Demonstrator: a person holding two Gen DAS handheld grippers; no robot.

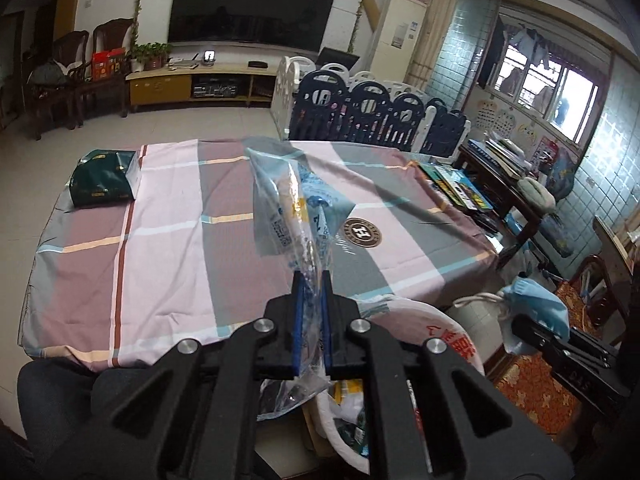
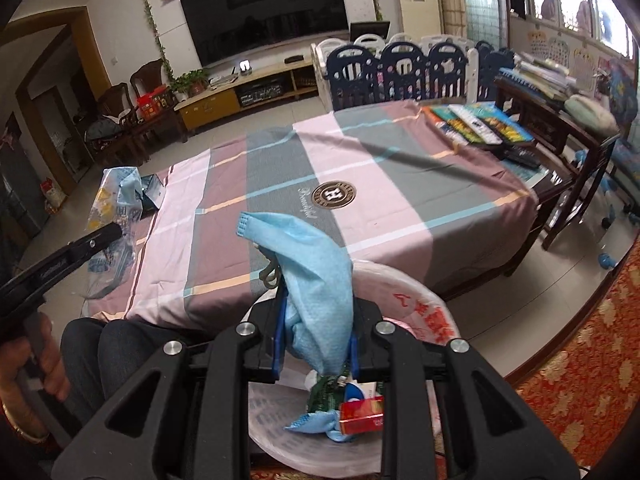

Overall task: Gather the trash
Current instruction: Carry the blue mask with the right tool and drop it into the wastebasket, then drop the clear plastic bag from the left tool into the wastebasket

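Observation:
My left gripper [image 1: 312,280] is shut on a clear blue-printed plastic wrapper [image 1: 292,200], held up over the table's near edge; it also shows in the right wrist view [image 2: 116,204]. My right gripper [image 2: 316,300] is shut on a light blue face mask [image 2: 316,264], held above the white plastic trash bag [image 2: 420,312]. The mask also shows in the left wrist view [image 1: 536,304]. The trash bag [image 1: 424,320] sits just below both grippers, with wrappers and a red packet [image 2: 362,414] inside.
A table with a pink, grey and maroon checked cloth [image 1: 180,220] lies ahead. A dark green packet [image 1: 104,178] lies at its far left. Books [image 2: 476,124] lie at its far right. A wooden side table [image 2: 560,128] and playpen fence [image 1: 360,116] stand beyond.

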